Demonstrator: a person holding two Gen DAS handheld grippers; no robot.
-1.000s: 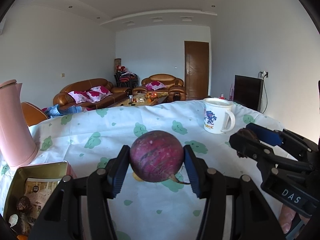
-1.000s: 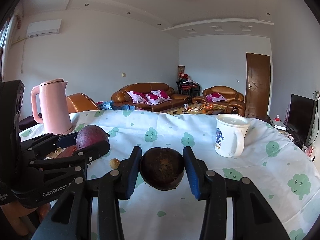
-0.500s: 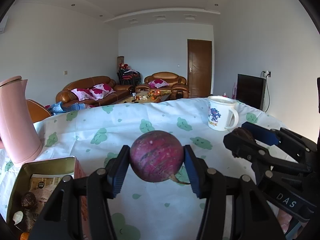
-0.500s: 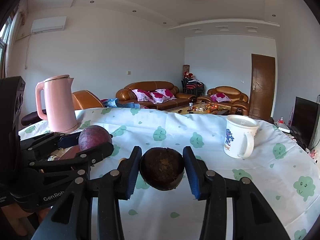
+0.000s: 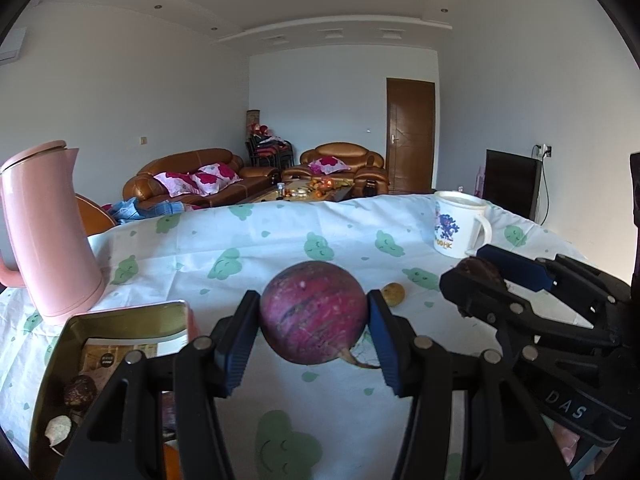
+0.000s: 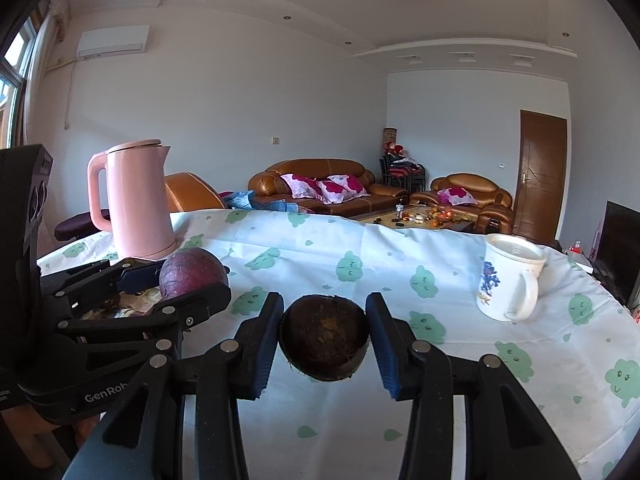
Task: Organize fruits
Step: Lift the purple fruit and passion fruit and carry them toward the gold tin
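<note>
Carry step. Left gripper [image 5: 314,338] fingers clamp purple fruit [image 5: 313,312]; right gripper [image 6: 325,334] fingers clamp brown fruit [image 6: 324,338]. Next, likely: lower both into tin [image 5: 120,318].

1 purple fruit [image 5: 313,313], 1 brown [image 6: 324,338], 1 small yellow [image 5: 393,294], 1 mug [image 5: 458,224], 1 kettle [image 5: 46,232].

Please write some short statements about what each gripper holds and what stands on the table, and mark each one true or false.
1. The left gripper holds a round purple-red fruit between its fingers. True.
2. The right gripper is open with nothing in it. False: it is shut on a dark brown round fruit.
3. The pink plastic kettle lies on its side. False: it stands upright.
4. A white ceramic mug with a blue cartoon print stands on the cloud-print tablecloth. True.
</note>
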